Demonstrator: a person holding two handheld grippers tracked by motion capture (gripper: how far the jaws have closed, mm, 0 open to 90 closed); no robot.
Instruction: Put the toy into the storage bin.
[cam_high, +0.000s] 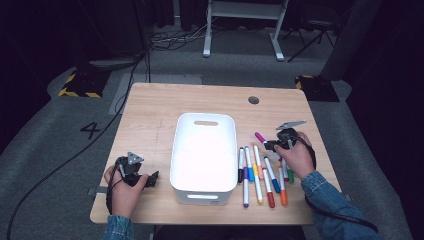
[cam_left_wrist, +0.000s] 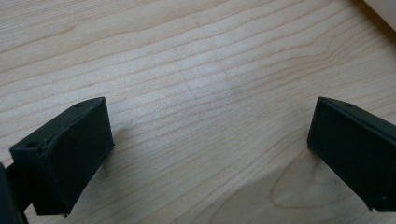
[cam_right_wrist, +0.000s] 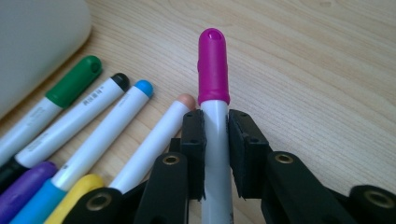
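Note:
A marker with a magenta cap (cam_right_wrist: 212, 60) and a white barrel is pinched between the pads of my right gripper (cam_right_wrist: 215, 119), which is shut on it just behind the cap. From above, this magenta marker (cam_high: 260, 137) lies at the far end of a row of several coloured markers (cam_high: 260, 175), right of a white bin (cam_high: 202, 192), with the right gripper (cam_high: 272, 145) low over the table. My left gripper (cam_high: 150, 178) rests at the table's near left, left of the bin. Its jaws stand wide open over bare wood (cam_left_wrist: 210, 144), nothing between them.
Beside the held marker lie green-capped (cam_right_wrist: 74, 81), black-tipped (cam_right_wrist: 120, 80), blue-tipped (cam_right_wrist: 144, 87) and peach-tipped (cam_right_wrist: 186, 100) markers. The bin's rounded corner (cam_right_wrist: 37, 42) is at their left. A round cable hole (cam_high: 253, 100) sits near the table's far edge.

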